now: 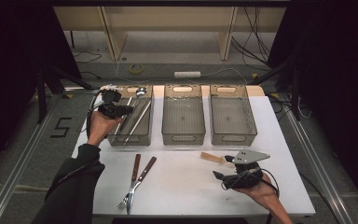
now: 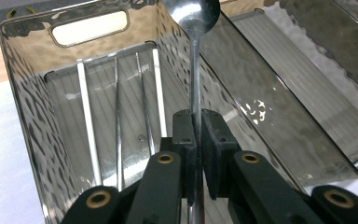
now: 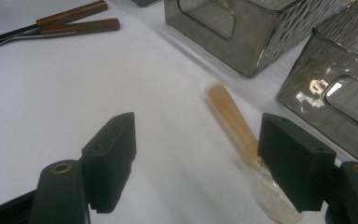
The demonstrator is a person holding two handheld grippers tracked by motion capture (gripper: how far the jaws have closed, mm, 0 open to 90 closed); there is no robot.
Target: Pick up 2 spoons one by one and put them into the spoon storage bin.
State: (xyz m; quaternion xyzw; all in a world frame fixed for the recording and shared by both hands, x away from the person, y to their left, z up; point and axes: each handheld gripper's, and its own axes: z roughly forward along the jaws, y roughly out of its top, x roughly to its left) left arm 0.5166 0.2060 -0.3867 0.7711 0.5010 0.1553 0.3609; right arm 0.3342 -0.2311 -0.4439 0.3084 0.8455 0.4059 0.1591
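Because three clear smoked bins stand in a row along the far edge of the white table (image 1: pixel 191 177), the work reads as sorting cutlery by kind, and the layout bears that out. The left bin (image 1: pixel 145 135) already holds long thin pieces lying lengthwise, among them white sticks (image 2: pixel 86 116) and slim metal rods (image 2: pixel 117 116); the middle bin (image 1: pixel 183 133) and the right bin (image 1: pixel 233 133) look empty. On the near part of the table, two wooden-handled pieces (image 1: pixel 137 179), at least one of them a fork, lie crossed, well apart from either hand, probably waiting their turn.

The left tongs (image 1: pixel 130 110) are over the left bin and closed narrow on the handle of a metal spoon (image 2: pixel 195 79), gripped low on the stem so that the bowl points away over the far wall of the bin. Holding it along the bin's length suits laying it down beside the other long pieces. The spoon is polished steel, with a slim straight stem and a rounded, mirror-bright bowl.

The right tongs (image 3: pixel 196 161) stand wide apart just above the table, near a small utensil with a light wooden handle (image 3: pixel 230 119) and a clear, glassy-looking end, its handle running beside one jaw. That spread suggests they are lined up to take it next.
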